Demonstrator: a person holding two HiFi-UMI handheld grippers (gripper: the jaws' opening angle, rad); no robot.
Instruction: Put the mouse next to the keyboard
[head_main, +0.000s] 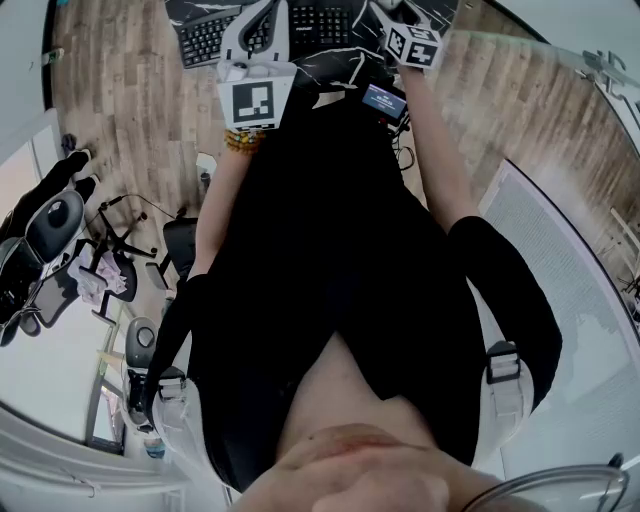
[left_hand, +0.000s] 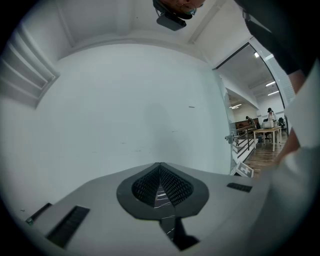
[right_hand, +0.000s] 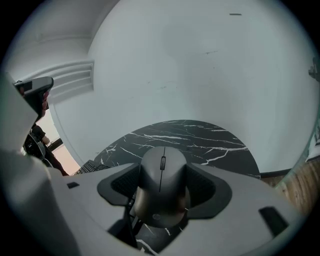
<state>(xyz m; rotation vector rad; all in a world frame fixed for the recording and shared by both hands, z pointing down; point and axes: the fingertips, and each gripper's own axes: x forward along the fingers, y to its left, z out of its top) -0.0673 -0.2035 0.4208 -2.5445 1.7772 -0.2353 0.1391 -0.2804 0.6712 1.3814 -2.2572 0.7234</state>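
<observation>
A dark grey mouse (right_hand: 161, 186) with a scroll wheel is clamped between the pads of my right gripper (right_hand: 161, 192), held above the round black marble table (right_hand: 210, 142). The black keyboard (right_hand: 89, 168) lies on the table to the left in the right gripper view. It shows at the top of the head view as the keyboard (head_main: 207, 36), partly hidden by my left gripper (head_main: 262, 30). My right gripper (head_main: 400, 20) is to the keyboard's right; the mouse is not visible there. My left gripper (left_hand: 161, 192) faces a white wall, pads together and empty.
Black office chairs (head_main: 50, 235) stand on the wood floor at the left. A glass partition (head_main: 560, 230) runs along the right. A white wall (right_hand: 200, 65) rises just behind the table. Desks with people (left_hand: 267, 131) are far off to the right.
</observation>
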